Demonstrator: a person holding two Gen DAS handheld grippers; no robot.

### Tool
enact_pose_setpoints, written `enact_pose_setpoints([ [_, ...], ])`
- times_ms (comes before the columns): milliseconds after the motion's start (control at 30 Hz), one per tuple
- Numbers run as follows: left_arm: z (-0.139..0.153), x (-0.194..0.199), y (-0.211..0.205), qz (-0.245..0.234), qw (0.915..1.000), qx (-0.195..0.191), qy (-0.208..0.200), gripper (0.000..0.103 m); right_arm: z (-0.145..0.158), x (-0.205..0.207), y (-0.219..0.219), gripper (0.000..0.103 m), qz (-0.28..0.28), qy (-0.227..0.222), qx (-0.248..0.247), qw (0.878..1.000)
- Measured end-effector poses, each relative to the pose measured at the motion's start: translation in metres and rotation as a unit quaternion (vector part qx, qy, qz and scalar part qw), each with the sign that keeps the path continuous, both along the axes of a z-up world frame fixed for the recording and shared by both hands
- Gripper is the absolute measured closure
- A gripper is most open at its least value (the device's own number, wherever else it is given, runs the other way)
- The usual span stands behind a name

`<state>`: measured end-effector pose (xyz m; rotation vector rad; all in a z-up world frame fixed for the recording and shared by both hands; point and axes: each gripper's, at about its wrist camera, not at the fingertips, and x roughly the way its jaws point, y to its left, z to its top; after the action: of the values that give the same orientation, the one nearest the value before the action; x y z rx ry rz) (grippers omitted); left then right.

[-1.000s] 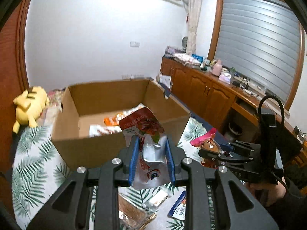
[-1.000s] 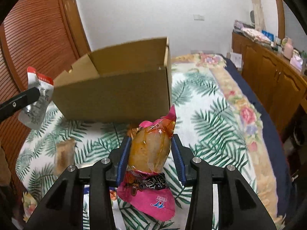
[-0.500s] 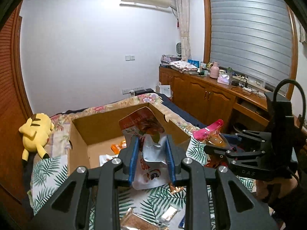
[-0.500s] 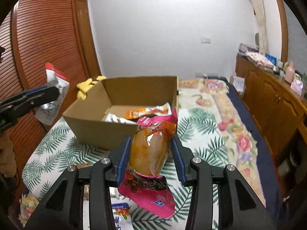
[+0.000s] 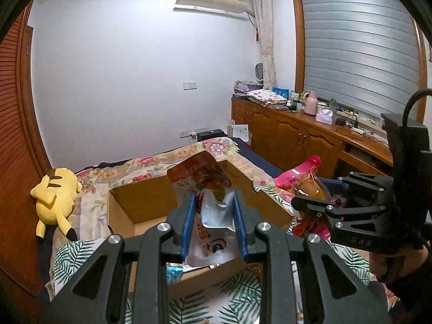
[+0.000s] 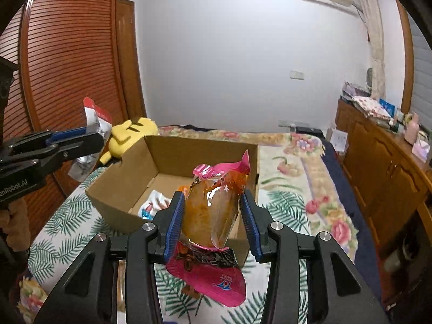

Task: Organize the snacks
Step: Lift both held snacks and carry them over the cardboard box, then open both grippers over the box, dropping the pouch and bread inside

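Observation:
My left gripper (image 5: 214,202) is shut on a silver and red snack pouch (image 5: 208,216), held above the near side of the open cardboard box (image 5: 140,205). My right gripper (image 6: 212,210) is shut on a pink and orange snack bag (image 6: 213,213), held in front of the same cardboard box (image 6: 121,189). Inside the box lie a few snack packets (image 6: 152,206). In the left wrist view the right gripper (image 5: 310,202) hangs at the right with its pink bag (image 5: 302,175). In the right wrist view the left gripper (image 6: 93,135) shows at the left with its pouch (image 6: 94,118).
The box stands on a bed with a palm-leaf sheet (image 6: 286,202). A yellow plush toy (image 5: 54,197) lies at the bed's left edge by a slatted wooden door (image 6: 67,54). Wooden cabinets (image 5: 291,140) with clutter run along the right wall. A person's hand (image 5: 388,264) holds the right gripper.
Both grippers have risen with their packets still gripped, and the box now sits lower in both views. The inside of the box has come into the right wrist view.

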<state>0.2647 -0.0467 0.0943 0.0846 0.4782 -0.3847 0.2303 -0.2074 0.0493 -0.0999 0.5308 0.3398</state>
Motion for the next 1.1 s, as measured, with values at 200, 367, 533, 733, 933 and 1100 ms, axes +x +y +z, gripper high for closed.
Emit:
enact_pose_setpoints([
  [200,-0.021,0.032,0.011,0.013,0.9997,-0.003,0.023,0.077,-0.001,0.026,0.011,0.061,0.011,0.003,-0.005,1.0],
  [367,-0.049,0.057,0.019,0.025,0.9982,-0.013,0.053,0.077,-0.009,0.048,0.02,0.061,0.023,0.011,-0.005,1.0],
  [533,-0.068,0.074,0.022,0.029,0.9968,-0.016,0.073,0.077,-0.019,0.07,0.022,0.061,0.024,0.022,0.011,0.999],
  [733,-0.087,0.086,0.023,0.037,0.9947,-0.012,0.095,0.077,-0.034,0.095,0.026,0.061,0.016,0.038,0.031,0.999],
  [933,-0.099,0.085,0.023,0.043,0.9929,-0.007,0.111,0.076,-0.064,0.11,0.041,0.061,0.013,0.074,0.018,0.997],
  [1100,-0.104,0.081,0.024,0.051,0.9911,-0.013,0.122,0.068,-0.081,0.11,0.044,0.059,0.0,0.089,0.015,0.996],
])
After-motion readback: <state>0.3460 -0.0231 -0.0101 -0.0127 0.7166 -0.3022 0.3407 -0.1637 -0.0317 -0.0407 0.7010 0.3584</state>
